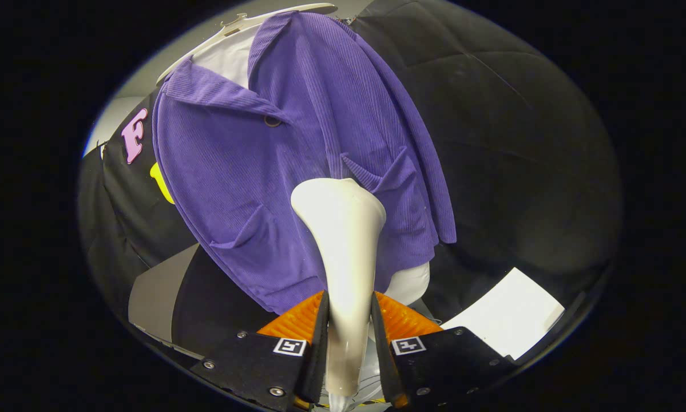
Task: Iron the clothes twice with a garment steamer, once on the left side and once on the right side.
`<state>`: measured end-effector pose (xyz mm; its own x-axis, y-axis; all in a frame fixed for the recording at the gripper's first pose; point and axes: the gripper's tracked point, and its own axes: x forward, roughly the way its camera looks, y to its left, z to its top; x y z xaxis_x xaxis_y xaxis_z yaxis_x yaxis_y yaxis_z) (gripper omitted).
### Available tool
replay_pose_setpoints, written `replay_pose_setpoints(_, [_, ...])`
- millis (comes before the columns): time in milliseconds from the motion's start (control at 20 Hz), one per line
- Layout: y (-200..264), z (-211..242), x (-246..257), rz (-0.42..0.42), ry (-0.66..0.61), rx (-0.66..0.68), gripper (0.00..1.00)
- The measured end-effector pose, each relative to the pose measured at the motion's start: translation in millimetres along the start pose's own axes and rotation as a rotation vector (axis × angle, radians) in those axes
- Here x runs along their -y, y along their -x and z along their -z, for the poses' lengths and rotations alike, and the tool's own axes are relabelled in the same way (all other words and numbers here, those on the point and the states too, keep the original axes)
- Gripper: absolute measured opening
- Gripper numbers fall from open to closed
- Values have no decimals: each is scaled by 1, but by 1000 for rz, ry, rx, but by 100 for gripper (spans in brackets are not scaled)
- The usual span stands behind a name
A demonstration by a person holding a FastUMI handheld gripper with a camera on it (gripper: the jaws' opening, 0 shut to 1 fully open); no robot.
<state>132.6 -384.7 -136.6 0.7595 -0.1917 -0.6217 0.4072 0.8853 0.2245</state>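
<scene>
Over on the left, the black cloth wall [119, 229] is hanging behind everything, and a pale grey panel [154, 292] is showing low against it, just beyond my left finger. Moving in from there, the purple corduroy shirt [274, 171] is hanging on a white hanger [245, 26], whose arm is poking out above the collar; the shirt is tilting across my view, with its collar up and to the left and its hem down near my fingers. A white lining or inner garment [228, 57] is peeking out at the open neck, one button is sitting just under the collar, and two chest pockets are lying on the front, one on each side of the placket. In the middle, I am gripping the garment steamer [343, 257] by its slim cream handle: my gripper [348, 326] is clenching it, with a finger pressing on each side. The handle is running straight ahead from between my fingers and widening into a rounded head, which is sitting in front of the lower middle of the shirt, between the two pockets; whether it is touching the cloth I cannot tell. Something white and rounded [411, 283] is showing just below the hem, right of the steamer. Farther right, a white sheet [508, 320] is lying beyond my right finger, with the dark cloth wall rising behind it.
</scene>
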Motion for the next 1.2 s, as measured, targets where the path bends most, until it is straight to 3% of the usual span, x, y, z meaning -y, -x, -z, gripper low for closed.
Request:
replay_pose_setpoints(750, [-40, 133, 9, 72, 33, -184, 40])
replay_pose_setpoints(1200, [38, 183, -63, -53, 122, -139, 40])
